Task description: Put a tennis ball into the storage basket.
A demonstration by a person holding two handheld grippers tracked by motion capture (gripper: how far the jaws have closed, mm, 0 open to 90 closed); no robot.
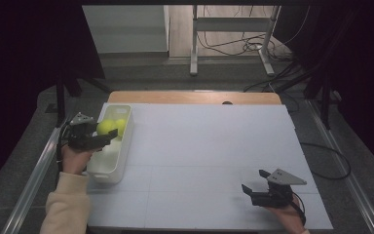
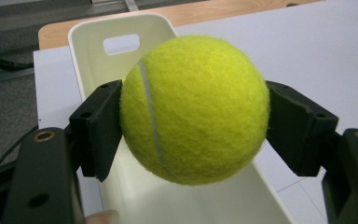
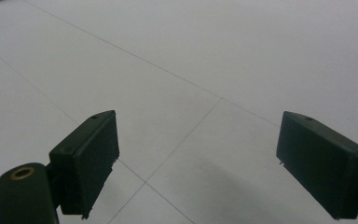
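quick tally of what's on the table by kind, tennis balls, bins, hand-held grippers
tennis balls: 2, one clamped in the left hand-held gripper over the bin, another behind it in the high view
white bins: 1
hand-held grippers: 2, the right hand-held gripper open over the white table top
total: 5

In the left gripper view, the tennis ball [image 2: 195, 109] clamped between the jaws hides most of the white bin [image 2: 121, 44] behind it, so we cannot tell from there what lies on the bin floor. In the high view, the left gripper [image 1: 111, 138] covers the lower part of that ball [image 1: 106, 127], and a second ball [image 1: 121, 125] behind it is partly hidden. The bottom edge cuts off both forearms. The right gripper [image 3: 196, 163] bodies are cropped in its own view.
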